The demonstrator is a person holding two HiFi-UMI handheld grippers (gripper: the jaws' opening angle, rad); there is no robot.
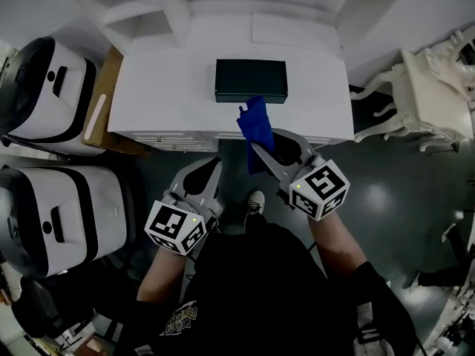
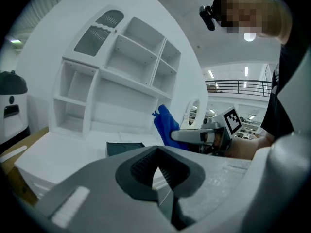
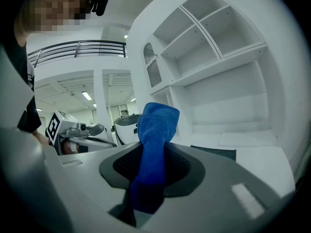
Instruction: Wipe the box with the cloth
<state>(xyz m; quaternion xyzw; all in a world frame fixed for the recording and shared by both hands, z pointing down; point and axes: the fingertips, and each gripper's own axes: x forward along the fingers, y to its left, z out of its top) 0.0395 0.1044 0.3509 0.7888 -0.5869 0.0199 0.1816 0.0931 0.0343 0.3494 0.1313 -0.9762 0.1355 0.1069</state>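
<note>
Right gripper (image 3: 153, 168) is up front, its jaws clamped tight on the blue cloth (image 3: 155, 140), which is bunched into a thick roll that pokes up above the pads with a tail hanging below them. The dark box (image 1: 251, 80) sits flat on the white desk (image 1: 163, 87), near the front edge and roughly central, and from the head view the cloth's upper end is just at the box's front wall; whether it is actually touching is hard to call from this angle, it may be a shade short. Left gripper (image 2: 155, 171) hangs low and back, well apart from the box, jaws drawn together with nothing between them beyond a thin sliver of light at the pads. So the wipe looks about to start rather than under way. To do it well, I'd say the right gripper wants to tip forward so the free cloth above the pads, not the hard jaw tips, lands on the lid, then sweep side to side with light, even pressure. That roll is narrow, so overlapping passes would cover the top better. The box looks light and sits loose on a smooth surface, so a hard push could slide it toward the shelf unit (image 2: 121, 76); the idle left gripper could come in to steady one end.
</note>
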